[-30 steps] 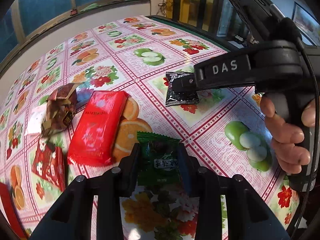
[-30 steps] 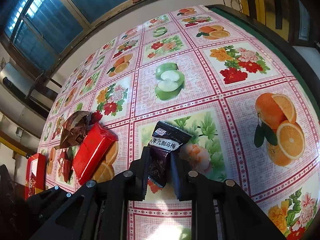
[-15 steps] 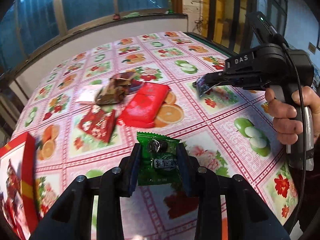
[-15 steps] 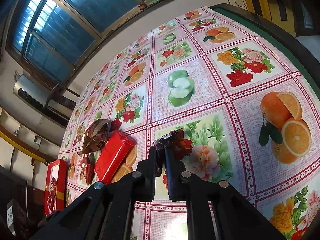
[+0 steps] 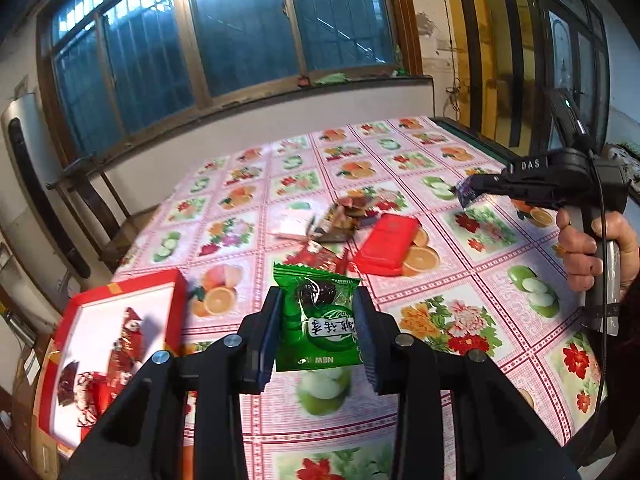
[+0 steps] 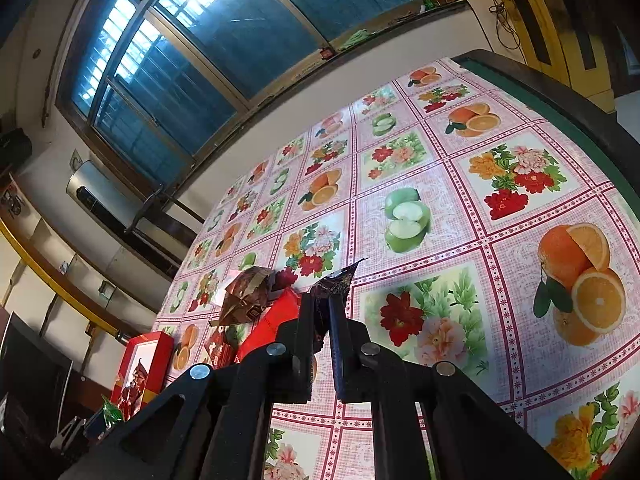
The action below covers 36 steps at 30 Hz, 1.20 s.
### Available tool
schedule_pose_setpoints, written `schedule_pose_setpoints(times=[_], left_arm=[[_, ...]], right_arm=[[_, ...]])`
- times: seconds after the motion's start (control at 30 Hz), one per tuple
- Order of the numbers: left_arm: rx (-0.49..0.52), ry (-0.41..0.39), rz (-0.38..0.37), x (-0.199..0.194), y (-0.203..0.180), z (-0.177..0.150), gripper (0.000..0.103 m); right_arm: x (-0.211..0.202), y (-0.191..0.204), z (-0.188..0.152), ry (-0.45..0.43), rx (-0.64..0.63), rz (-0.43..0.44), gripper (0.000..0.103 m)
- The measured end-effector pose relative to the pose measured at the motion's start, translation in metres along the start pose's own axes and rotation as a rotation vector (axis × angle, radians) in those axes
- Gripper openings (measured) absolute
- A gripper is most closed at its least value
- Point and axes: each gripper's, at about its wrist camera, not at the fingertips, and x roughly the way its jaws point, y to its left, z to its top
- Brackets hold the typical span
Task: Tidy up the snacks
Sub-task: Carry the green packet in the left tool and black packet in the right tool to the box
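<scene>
- Snacks lie scattered on the bench (image 5: 460,312), which wears a pink checked cloth printed with fruit and flowers.
- The left gripper (image 5: 316,320) has its jaws pinching a green packet (image 5: 316,316) by its two sides, held in the air above the cloth with the print upside down.
- The right gripper (image 6: 320,312) has its jaws pressed tight on a dark packet (image 6: 336,282), crumpled thin between them and lifted clear of the bench; in the left wrist view that packet (image 5: 466,194) hangs at the tip of the gripper, which a hand (image 5: 592,252) holds by its grip.
- A red pack (image 5: 388,244) lies flat near the middle of the bench, with a brown wrapper (image 5: 340,220) and a small red packet (image 5: 320,258) just beside it.
- A red box (image 5: 120,332) sits open at the left edge of the bench, with several wrapped sweets inside.
</scene>
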Motion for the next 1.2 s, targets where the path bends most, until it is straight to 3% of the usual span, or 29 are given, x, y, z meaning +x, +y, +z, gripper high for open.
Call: schedule_pose_setpoints(times=[0.13, 0.57, 0.93, 1.2], left_arm=[[-0.014, -0.036, 0.049, -0.012, 0.007, 0.005, 0.035], [-0.031, -0.061, 0.083, -0.012, -0.004, 0.012, 0.035], [-0.072, -0.040, 0.170, -0.009, -0.001, 0.014, 0.035], [-0.120, -0.010, 0.207, -0.002, 0.022, 0.006, 0.035]], right_arm=[[-0.007, 0.001, 0.001, -0.027, 0.002, 0.057, 0.008], [-0.022, 0.013, 0.000, -0.058, -0.009, 0.213, 0.008], [-0.021, 0.025, -0.005, -0.046, -0.068, 0.244, 0.008], [-0.016, 0.024, -0.007, -0.039, -0.085, 0.199, 0.008]])
